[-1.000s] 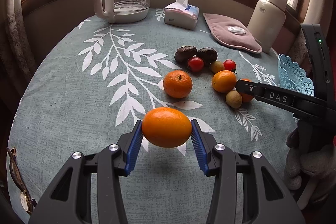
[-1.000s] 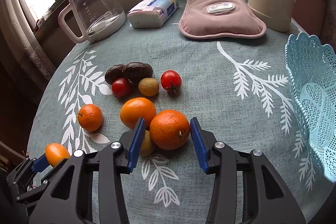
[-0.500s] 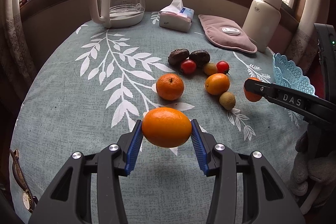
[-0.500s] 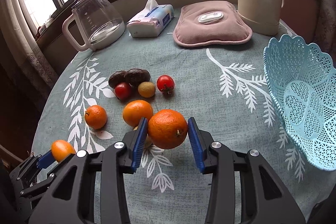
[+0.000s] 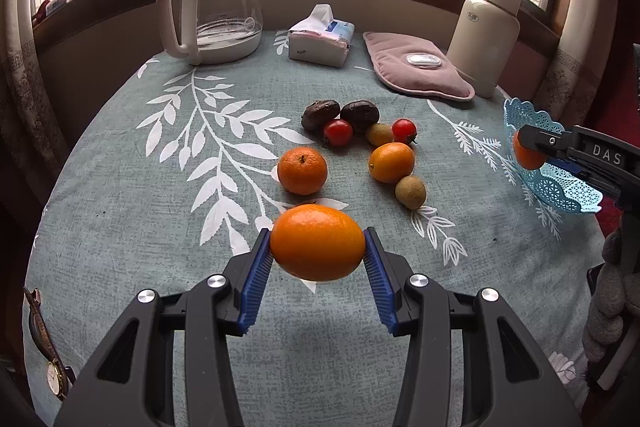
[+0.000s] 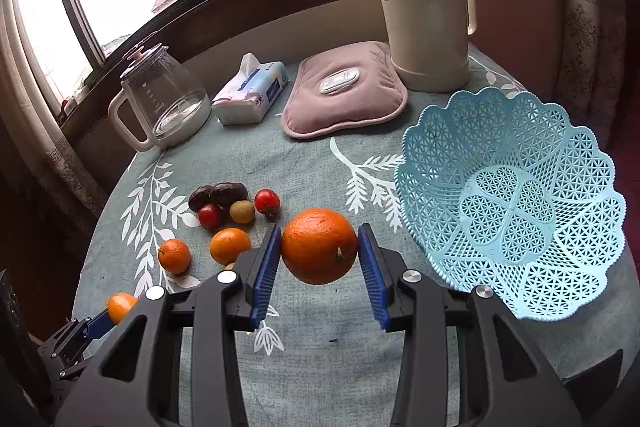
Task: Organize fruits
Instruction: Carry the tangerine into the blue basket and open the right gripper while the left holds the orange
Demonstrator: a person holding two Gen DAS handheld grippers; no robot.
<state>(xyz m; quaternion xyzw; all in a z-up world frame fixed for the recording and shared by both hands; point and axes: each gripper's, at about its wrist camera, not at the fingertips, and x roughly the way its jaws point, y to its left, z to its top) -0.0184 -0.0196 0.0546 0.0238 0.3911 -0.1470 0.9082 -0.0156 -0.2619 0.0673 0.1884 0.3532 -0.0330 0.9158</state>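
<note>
A matt woven cloth [image 6: 312, 379] covers the desk, the basket [image 6: 516, 211] is pierced glossy plastic, the kettle [image 5: 224, 7] clear glass.

From the left wrist, the lace basket [image 5: 560, 187] is cut off by the right edge, and the right hand-held gripper [image 5: 532, 151] covers most of its orange [image 5: 525, 159]. From the right wrist, a small brown fruit [image 6: 229, 265] is almost wholly hidden behind the gripper's finger. The wristwatch [image 5: 48, 351] dial is too small to read.
</note>
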